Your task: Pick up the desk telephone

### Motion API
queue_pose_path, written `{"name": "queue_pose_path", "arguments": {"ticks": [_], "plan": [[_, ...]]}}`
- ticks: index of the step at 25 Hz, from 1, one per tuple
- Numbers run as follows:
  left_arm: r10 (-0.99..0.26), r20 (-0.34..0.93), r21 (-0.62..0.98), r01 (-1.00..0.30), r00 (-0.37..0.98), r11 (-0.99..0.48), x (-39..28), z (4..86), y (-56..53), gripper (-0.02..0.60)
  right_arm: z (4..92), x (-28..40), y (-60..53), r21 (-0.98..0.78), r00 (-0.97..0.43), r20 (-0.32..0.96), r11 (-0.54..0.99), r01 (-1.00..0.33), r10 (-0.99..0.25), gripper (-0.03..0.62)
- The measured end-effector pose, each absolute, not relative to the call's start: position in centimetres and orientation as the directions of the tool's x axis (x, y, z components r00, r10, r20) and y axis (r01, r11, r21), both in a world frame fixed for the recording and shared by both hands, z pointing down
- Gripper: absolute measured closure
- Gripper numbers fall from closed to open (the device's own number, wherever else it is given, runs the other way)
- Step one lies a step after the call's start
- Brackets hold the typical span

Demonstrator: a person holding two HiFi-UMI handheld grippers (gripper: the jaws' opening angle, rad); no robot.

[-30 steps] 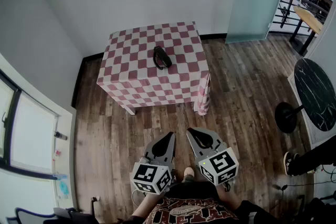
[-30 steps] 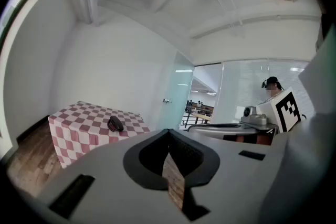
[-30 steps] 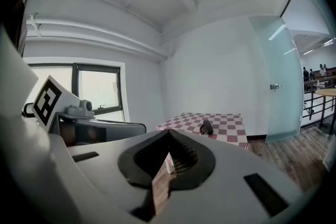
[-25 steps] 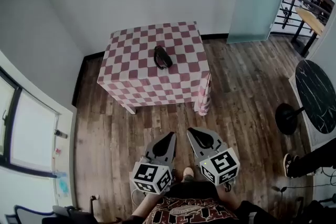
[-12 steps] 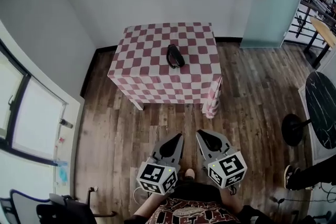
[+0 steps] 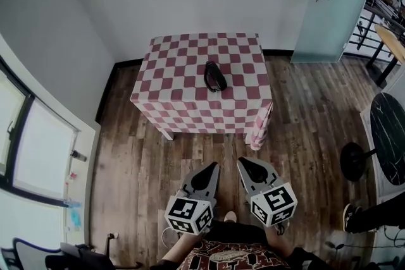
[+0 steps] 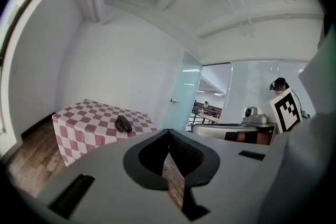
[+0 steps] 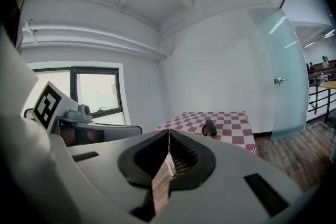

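I'm closer than a sec ago: the table point(image 6: 166, 93) sits nearer and more centred in head view. The desk telephone point(image 6: 214, 76) lies mid-top, untouched, well apart from both tools. The left gripper point(image 6: 212, 165) & right gripper point(image 6: 241, 161) are clenched and empty, so approach isn't done; I'd say jaws need opening b4 any grab.

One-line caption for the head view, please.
Black desk telephone on the checkered table; left hand-held gripper and right hand-held gripper, both shut and empty, well short of it.
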State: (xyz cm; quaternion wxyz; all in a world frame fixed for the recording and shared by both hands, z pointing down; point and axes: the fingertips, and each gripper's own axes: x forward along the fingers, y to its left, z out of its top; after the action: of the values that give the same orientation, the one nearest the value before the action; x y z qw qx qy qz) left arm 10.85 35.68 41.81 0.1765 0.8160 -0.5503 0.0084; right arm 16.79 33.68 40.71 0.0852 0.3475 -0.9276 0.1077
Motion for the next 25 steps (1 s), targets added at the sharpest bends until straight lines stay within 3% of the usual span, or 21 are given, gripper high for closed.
{"name": "queue_pose_path", "arguments": {"ticks": [25], "plan": [[-0.838, 0.211, 0.301, -0.849, 0.502, -0.433, 2.6, 42.8, 24.2, 0.574, 41.8, 7.6, 22.8, -0.137, -0.692, 0.258, 0.683, -0.717, -0.674, 0.574]]}}
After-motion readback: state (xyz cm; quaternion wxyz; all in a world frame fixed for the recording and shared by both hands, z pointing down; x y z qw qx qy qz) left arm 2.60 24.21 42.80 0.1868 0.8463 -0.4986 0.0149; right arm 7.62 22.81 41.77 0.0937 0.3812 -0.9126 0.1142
